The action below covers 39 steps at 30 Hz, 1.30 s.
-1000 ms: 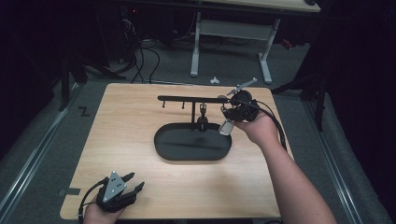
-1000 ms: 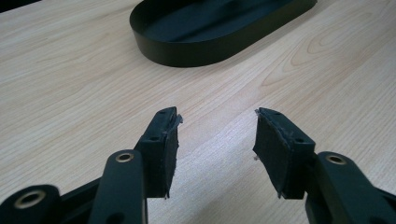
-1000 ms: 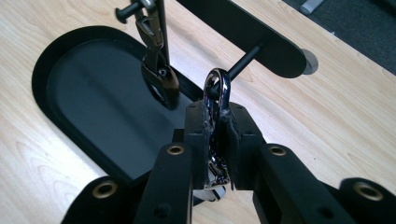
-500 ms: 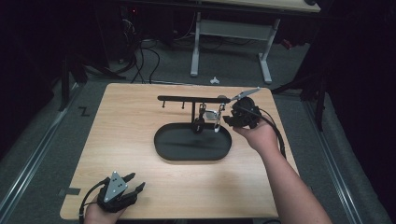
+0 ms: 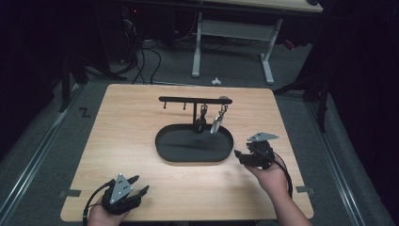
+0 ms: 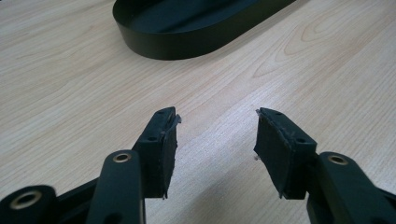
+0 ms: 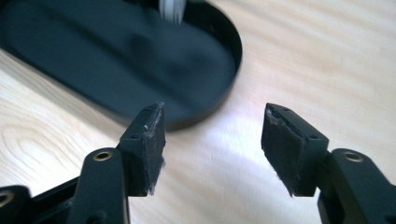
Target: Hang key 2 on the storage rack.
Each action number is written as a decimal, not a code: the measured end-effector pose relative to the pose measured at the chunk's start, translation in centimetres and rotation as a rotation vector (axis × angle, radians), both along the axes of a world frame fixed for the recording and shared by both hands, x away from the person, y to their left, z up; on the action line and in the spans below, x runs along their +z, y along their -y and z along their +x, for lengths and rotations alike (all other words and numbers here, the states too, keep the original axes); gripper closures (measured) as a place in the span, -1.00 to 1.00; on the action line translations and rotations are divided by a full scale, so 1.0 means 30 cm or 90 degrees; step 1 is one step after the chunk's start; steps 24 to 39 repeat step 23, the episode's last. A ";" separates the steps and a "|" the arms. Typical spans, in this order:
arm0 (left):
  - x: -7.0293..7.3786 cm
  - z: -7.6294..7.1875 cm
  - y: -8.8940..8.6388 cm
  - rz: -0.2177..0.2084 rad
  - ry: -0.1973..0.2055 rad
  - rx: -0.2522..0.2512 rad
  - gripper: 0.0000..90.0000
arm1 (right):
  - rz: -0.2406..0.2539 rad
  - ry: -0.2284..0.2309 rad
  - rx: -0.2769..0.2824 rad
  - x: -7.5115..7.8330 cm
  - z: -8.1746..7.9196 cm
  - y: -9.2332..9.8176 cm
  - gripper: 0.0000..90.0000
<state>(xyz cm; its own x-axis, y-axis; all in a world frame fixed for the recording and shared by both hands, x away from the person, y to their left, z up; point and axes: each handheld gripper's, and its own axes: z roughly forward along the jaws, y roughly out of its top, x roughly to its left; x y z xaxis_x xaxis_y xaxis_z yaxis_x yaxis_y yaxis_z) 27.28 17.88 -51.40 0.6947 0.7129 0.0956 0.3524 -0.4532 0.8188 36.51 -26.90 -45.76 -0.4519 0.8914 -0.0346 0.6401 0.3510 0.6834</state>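
A black oval tray [image 5: 194, 155] sits near the middle of the wooden worktop [image 5: 131, 127], with a post rising from it that carries a black crossbar [image 5: 193, 99] with hooks. Two small things hang from the crossbar above the tray's far side: a dark key fob [image 5: 201, 125] and, just to its right, a silvery tag [image 5: 217, 123]; what exactly they are is too small to tell.

The right gripper [image 5: 239, 154] is held low over the worktop just beside the tray's right end, pointing toward the tray. Its jaws have just been opening and stand apart with nothing between them; in the right gripper view [image 7: 212, 140] bare wood shows in the gap and the tray's rounded end lies just beyond.

The left gripper [image 5: 139, 185] rests near the worktop's front edge, well apart from the tray on its near left side. Its jaws are apart and empty, and the left gripper view [image 6: 215, 140] looks across bare wood toward the tray's rim [image 6: 187, 46].
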 end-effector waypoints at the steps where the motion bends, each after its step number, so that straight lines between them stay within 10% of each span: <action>1: -0.001 0.000 0.001 0.002 -0.001 0.000 0.07 | 0.006 0.003 -0.005 -0.021 -0.016 0.013 -0.12; 13: -0.011 0.005 0.011 -0.002 -0.008 0.004 0.03 | 0.027 0.085 -0.051 -0.199 -0.266 0.118 -0.10; 39: -0.007 0.011 0.014 -0.009 -0.011 0.010 -0.01 | 0.047 0.081 -0.065 -0.198 -0.262 0.139 -0.16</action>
